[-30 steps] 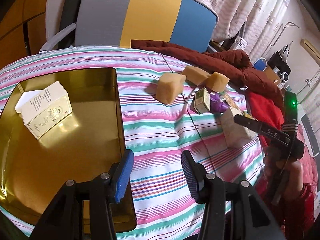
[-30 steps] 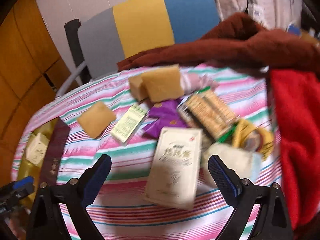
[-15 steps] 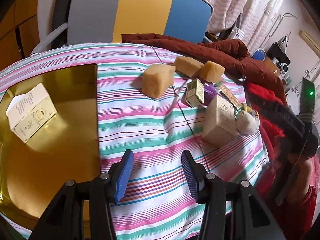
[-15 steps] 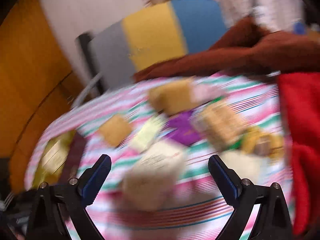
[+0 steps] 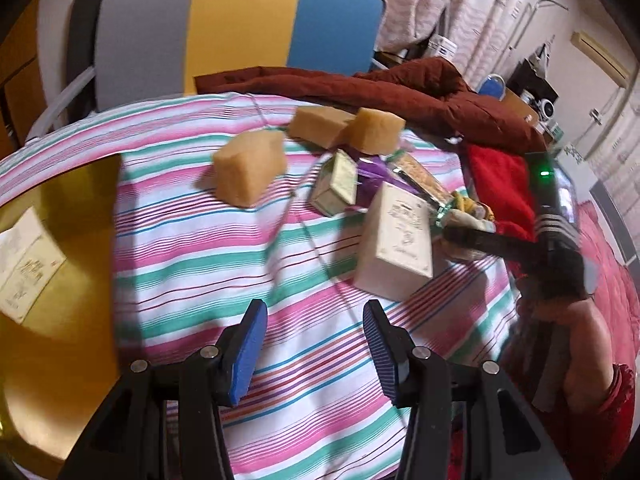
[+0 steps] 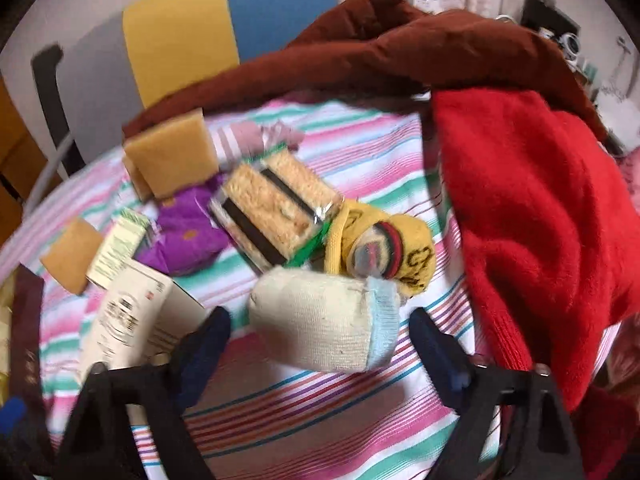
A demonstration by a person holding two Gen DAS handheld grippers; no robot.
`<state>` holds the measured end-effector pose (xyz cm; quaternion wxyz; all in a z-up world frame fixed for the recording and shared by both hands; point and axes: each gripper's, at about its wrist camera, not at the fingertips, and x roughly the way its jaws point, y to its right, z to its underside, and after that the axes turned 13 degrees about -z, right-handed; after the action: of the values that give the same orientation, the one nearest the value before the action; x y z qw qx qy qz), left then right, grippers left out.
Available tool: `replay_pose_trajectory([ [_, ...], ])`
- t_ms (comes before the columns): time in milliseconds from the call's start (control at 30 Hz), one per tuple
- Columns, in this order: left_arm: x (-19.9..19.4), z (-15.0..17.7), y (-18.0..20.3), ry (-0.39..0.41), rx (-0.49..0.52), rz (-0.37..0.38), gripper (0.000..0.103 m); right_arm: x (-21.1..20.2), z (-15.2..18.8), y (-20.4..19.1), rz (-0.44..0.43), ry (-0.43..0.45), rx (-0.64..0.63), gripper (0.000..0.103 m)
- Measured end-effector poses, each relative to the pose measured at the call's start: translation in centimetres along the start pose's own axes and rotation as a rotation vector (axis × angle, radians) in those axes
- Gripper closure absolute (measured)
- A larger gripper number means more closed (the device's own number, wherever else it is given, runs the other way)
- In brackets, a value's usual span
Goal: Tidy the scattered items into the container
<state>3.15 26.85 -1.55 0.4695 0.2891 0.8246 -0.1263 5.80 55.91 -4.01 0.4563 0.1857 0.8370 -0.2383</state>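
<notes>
Step in hand: I judge this a pickup; my right gripper (image 6: 320, 344) is lowered over the cream rolled sock (image 6: 324, 320), one of the loose items on the striped cloth (image 5: 192, 240).
Right gripper state: the jaws are closing with the sock between them; the pads do not look pressed on it yet, so I count it as not grasped.
Left gripper state: my left gripper (image 5: 312, 344) stands released, nothing between the blue pads, hovering over bare cloth just beside the tray.
Container: the gold tray (image 5: 80, 320) sits at the left edge of the cloth and already holds one white box (image 5: 24, 264).
Items left out: a large white box (image 5: 396, 244) just beside the sock, a small green box (image 5: 336, 184), three tan sponges (image 5: 250, 172), a purple pouch (image 6: 184, 236), a wrapped cracker pack (image 6: 272, 212) and a yellow rolled sock (image 6: 384, 248) touching the cream one.
Next move calls for: finishing the squeeze on the soft sock, lifting it clear of the yellow one, then carrying it across the pile to the tray.
Watch for: the left pad sits close to the large white box and may nudge it.
</notes>
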Motion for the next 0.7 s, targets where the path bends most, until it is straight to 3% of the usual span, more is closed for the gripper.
replay_pose_trajectory([
  [267,2.8,-2.2,4.6,-0.030,0.090,0.058,0.053,-0.2,0.5,2.7,-0.116,0.002,0.164,0.035],
  [433,3.7,-3.6,6.5,-0.005,0.143,0.113,0.051,-0.1,0.3,2.1,-0.095,-0.002,0.151,0.035],
  [567,5.7,-4.4,7.2,-0.066,0.150,0.202,0.048,0.1,0.0,2.3,-0.099,-0.001,0.155,0.035],
  [700,6.6,-4.5,7.5,-0.068,0.151,0.206,0.044,0.2,-0.1,2.4,-0.099,0.001,0.154,0.035],
])
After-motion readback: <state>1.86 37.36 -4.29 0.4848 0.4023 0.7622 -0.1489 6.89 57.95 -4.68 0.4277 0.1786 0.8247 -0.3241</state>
